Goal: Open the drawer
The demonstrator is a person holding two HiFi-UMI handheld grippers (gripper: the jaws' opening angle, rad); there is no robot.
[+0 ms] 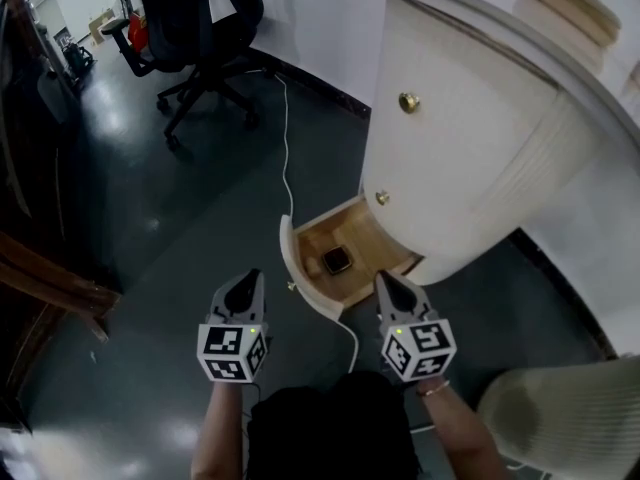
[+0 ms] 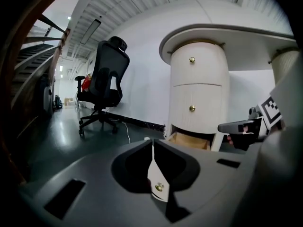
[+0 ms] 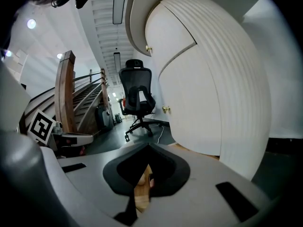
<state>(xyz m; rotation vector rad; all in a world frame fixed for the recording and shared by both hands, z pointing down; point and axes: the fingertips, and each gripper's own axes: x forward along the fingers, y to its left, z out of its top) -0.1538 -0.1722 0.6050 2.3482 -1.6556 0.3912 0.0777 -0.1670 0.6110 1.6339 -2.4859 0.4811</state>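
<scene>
drawer (image 1: 297,271) | lowest | cream curved front | wood inside | pulled open

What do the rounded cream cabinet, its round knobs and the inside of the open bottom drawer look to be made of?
Rounded cream cabinet: probably painted wood or board, matt, with fine ribbing along the side.
Small round knobs: brass-coloured metal, judging by their glint.
Open bottom drawer: bare light wood inside, with grain faintly showing.

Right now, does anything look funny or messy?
Only the bottom drawer of the round cabinet is pulled out, with a small dark thing inside. A white cable snakes across the floor and passes beneath that drawer. Nothing looks spilled or broken.
</scene>
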